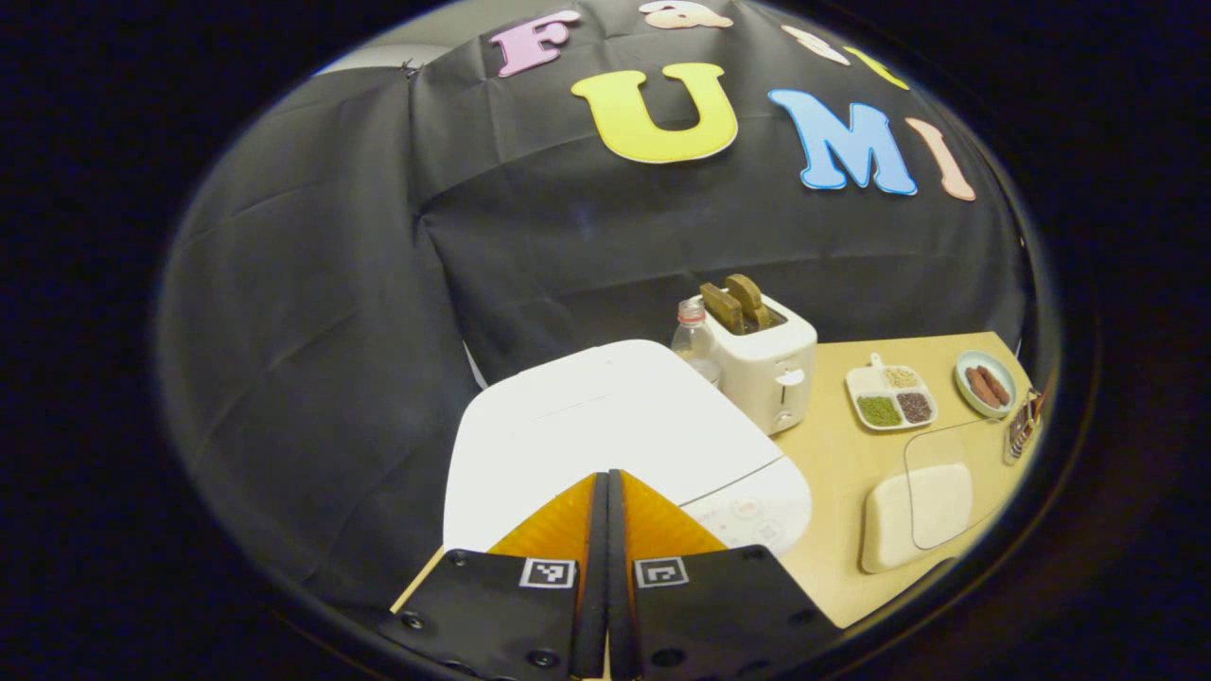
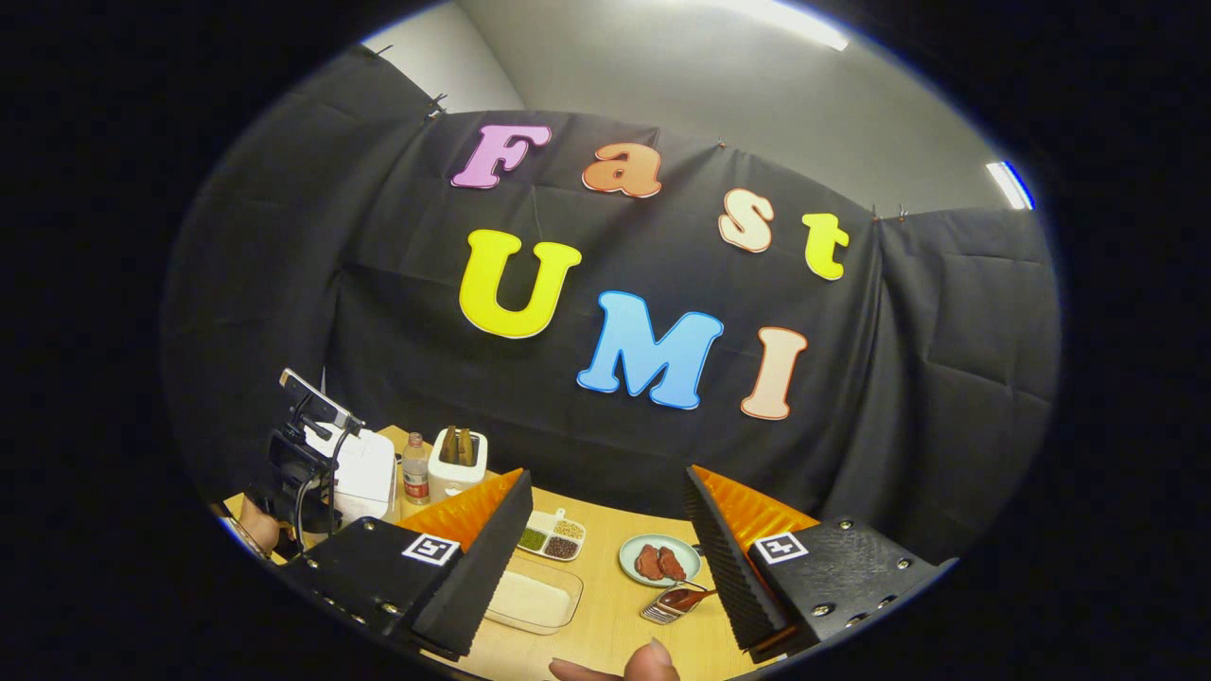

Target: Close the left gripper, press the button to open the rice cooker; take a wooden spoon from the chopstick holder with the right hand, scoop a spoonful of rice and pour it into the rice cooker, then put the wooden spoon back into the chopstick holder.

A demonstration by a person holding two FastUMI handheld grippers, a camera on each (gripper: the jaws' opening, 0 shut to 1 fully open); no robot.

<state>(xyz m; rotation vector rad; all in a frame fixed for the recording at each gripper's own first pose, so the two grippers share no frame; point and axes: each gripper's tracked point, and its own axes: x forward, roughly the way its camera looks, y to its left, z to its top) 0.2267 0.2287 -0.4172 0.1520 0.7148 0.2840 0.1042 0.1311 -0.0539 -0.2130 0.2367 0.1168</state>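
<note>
One white rice cooker (image 1: 605,426) sits at the counter's (image 1: 842,463) left end, lid down, its panel w/ buttons facing front. Behind it: one clear bottle (image 1: 693,340) and one white toaster (image 1: 766,364) w/ two brown slices sticking up. Further right, one split tray (image 1: 889,397) w/ three kinds of grain, one small plate (image 1: 984,383) w/ two reddish-brown pieces, and one clear box (image 1: 922,506) of rice at the counter's front. At the far right edge, one wire holder (image 2: 667,605) w/ a dark spoon-like thing lying across it; can't make out more than that. Left gripper (image 1: 607,492) is over the cooker lid, near the front, pointing across it toward the back wall; jaws clenched together, nothing between them. In the right gripper view that same gripper (image 2: 303,463) shows far left above the cooker, a hand (image 2: 254,525) under it. Right gripper (image 2: 610,539) is held up and back from the counter, aimed level at the wall, w/ the tray, plate and box below between its fingers; jaws spread wide, released, holding nothing. A fingertip (image 2: 651,660) shows at the bottom edge of the right gripper view.
</note>
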